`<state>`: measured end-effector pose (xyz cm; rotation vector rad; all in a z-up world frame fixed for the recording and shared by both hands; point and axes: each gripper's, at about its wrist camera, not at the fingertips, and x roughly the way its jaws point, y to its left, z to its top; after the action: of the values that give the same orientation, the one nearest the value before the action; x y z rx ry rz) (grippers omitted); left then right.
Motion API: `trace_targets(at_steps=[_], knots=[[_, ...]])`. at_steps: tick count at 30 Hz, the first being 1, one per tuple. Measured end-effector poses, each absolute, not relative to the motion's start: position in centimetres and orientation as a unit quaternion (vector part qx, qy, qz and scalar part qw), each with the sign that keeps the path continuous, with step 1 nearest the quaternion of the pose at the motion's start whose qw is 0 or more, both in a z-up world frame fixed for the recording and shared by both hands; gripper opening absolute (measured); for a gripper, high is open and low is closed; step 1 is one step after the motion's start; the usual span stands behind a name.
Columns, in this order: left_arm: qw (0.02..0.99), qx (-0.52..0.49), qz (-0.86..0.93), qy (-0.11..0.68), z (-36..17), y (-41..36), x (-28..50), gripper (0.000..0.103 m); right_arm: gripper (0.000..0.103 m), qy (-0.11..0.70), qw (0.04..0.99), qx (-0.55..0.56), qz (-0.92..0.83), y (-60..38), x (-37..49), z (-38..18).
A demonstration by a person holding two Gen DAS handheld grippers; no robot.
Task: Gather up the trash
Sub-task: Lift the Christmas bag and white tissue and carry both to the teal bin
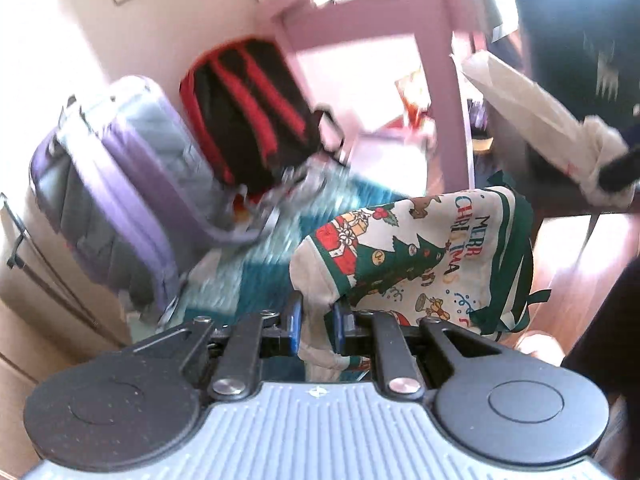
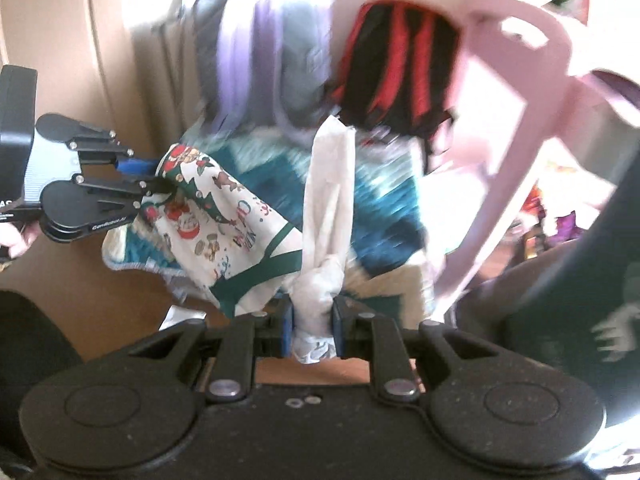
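Your left gripper (image 1: 316, 322) is clenched on a bunched corner of the Christmas-print cloth (image 1: 420, 256), a white piece with green trim, a decorated tree and red lettering. The fabric passes between the blue pads (image 1: 294, 320) and drapes out ahead of the jaws and off to their right, hanging clear of the floor.

Your right gripper (image 2: 313, 322) is grasping the knotted end of a white bag (image 2: 326, 216). The knot sits squeezed between its pads, and the rest of the bag stands up straight ahead of the jaws. In the right wrist view, the printed cloth hangs just left of that bag, reaching across to the left gripper (image 2: 150, 178), which shows at the far left edge, pointing inward with the cloth pinched in its tips. In the left wrist view, the white bag (image 1: 520, 108) appears up and to the right of your left claw, with the dark tip of the right gripper (image 1: 620, 168) closed on its bunched end.

Ahead of both claws and below the hanging items lies a teal and white patterned rug (image 1: 256, 248). Beyond it, a purple suitcase (image 1: 116, 176) and a black and red backpack (image 1: 252, 112) lean near the wall. A pink chair (image 1: 436, 40) stands ahead and to the right. Much of the background is smeared with motion blur.
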<state>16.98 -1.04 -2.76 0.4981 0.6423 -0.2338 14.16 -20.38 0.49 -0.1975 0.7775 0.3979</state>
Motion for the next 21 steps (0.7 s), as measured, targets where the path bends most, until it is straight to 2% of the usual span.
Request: trace_targets(at_steps=[10,21], knots=[[0.933,0.196,-0.161,0.257,8.6,-12.4,17.5,0.016,0.018,0.291,0.947,-0.081,0.114,-30.5,12.2,10.7],[0.954,0.191,-0.181,0.147,19.3,-23.8,18.2,0.016,0.018,0.227,0.972,-0.056,0.017,-39.3,12.3,16.5]])
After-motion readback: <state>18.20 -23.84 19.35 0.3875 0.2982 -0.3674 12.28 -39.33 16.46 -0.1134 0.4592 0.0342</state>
